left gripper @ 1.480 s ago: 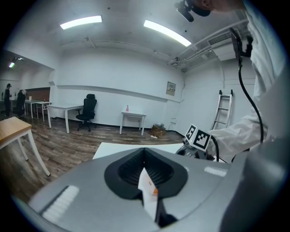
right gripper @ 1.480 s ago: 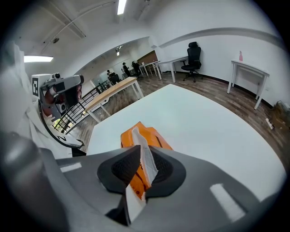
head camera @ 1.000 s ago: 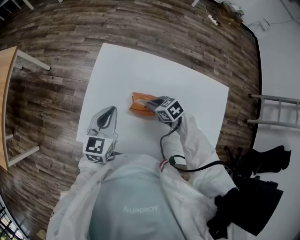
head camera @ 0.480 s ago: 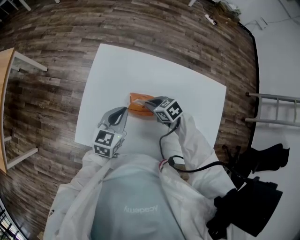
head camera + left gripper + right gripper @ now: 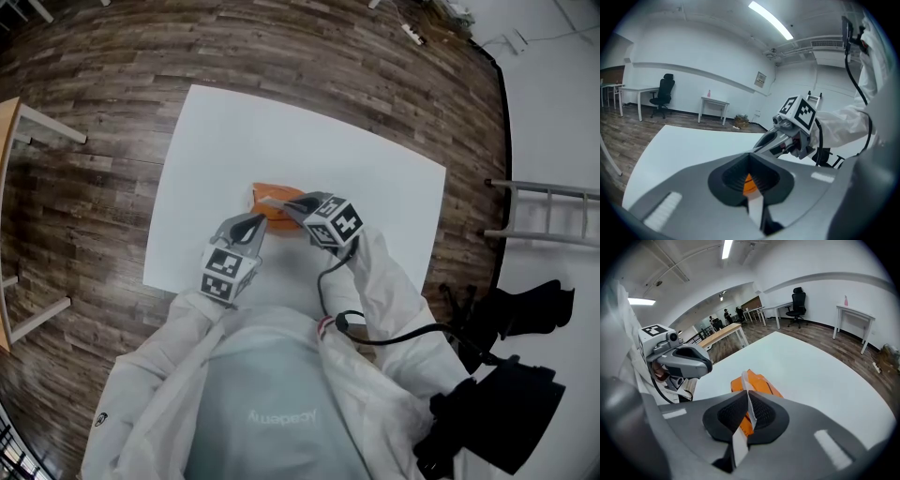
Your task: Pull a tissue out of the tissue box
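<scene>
The orange tissue box (image 5: 273, 205) lies on the white table (image 5: 356, 178); in the right gripper view the box (image 5: 759, 383) sits just beyond the jaws. My right gripper (image 5: 292, 208) (image 5: 747, 392) is shut on a white tissue (image 5: 746, 380) that sticks up out of the box. The left gripper (image 5: 251, 225) (image 5: 749, 153) is shut with nothing in it, its tips close to the box's near left side. Through its jaws I see a sliver of the orange box (image 5: 748, 183), and the right gripper (image 5: 765, 144) shows just behind.
Wood floor surrounds the table. A wooden desk (image 5: 7, 141) stands at the far left and a metal ladder (image 5: 553, 216) at the right. A black cable (image 5: 394, 333) trails from my right sleeve. Bare white tabletop stretches beyond the box.
My left gripper has moved up and right across the table, from near the front left edge to beside the tissue box. The right gripper has stayed put on the tissue.
</scene>
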The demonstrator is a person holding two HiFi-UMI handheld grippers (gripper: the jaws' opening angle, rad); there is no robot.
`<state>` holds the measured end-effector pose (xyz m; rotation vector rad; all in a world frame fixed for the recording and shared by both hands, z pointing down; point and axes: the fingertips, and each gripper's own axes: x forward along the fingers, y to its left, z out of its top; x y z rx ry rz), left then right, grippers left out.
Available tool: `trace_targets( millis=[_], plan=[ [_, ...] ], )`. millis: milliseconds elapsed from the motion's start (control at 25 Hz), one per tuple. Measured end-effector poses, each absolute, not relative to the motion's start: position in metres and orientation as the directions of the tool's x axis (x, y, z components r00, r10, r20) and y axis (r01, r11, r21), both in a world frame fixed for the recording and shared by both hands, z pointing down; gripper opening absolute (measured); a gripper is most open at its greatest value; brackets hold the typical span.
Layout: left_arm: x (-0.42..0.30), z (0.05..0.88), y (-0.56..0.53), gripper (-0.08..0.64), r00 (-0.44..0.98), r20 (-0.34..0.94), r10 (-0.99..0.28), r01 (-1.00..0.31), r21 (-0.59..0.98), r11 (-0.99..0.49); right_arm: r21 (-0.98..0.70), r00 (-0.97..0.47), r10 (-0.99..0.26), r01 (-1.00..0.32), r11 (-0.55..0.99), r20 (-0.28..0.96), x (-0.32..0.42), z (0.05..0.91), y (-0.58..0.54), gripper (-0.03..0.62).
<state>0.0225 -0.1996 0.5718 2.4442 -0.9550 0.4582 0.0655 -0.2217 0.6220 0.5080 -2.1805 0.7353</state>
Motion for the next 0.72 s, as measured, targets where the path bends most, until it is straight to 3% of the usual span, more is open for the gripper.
trace_targets(
  millis=[720],
  plan=[
    [0.067, 0.617, -0.204, 0.000, 0.734, 0.512, -0.446, -0.644, 0.314, -0.698, -0.330, -0.633, -0.141, -0.565, 0.756, 0.761, 0.067, 0.601, -0.212, 0.003]
  ],
)
